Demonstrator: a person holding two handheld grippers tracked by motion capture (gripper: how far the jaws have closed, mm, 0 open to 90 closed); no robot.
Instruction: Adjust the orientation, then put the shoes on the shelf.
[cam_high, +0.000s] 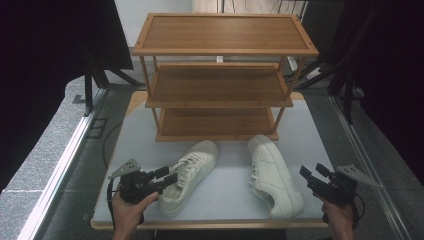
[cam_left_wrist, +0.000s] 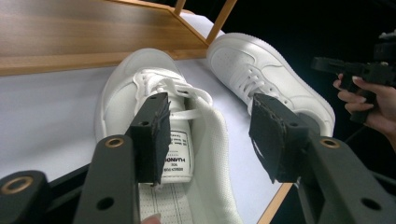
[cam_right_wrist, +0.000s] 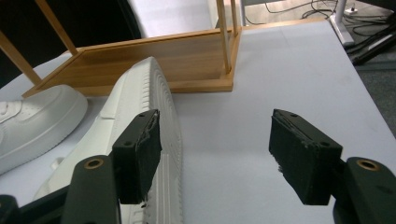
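Your left gripper (cam_high: 169, 176) stands wide open over the heel of the left sneaker (cam_high: 190, 172), near the table's front edge (cam_high: 210, 223). Your right gripper (cam_high: 310, 175) is also wide, empty, just right of the right sneaker (cam_high: 272, 172). Bare table lies beyond; the shoe rack (cam_high: 220, 85) blocks farther ahead.

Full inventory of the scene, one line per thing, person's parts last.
shoe rack: 1, brown wood, three shelves, back half of the table.
left shoe: 1, white, lace-up, in front of the rack, toe toward it.
right shoe: 1, white, beside the other, apart from it.
table: 1, pale grey top, wooden edge.
left gripper: 1, black, open, fingers at the left shoe's heel opening.
right gripper: 1, black, open, beside the right shoe.
hands: 2, one per gripper.
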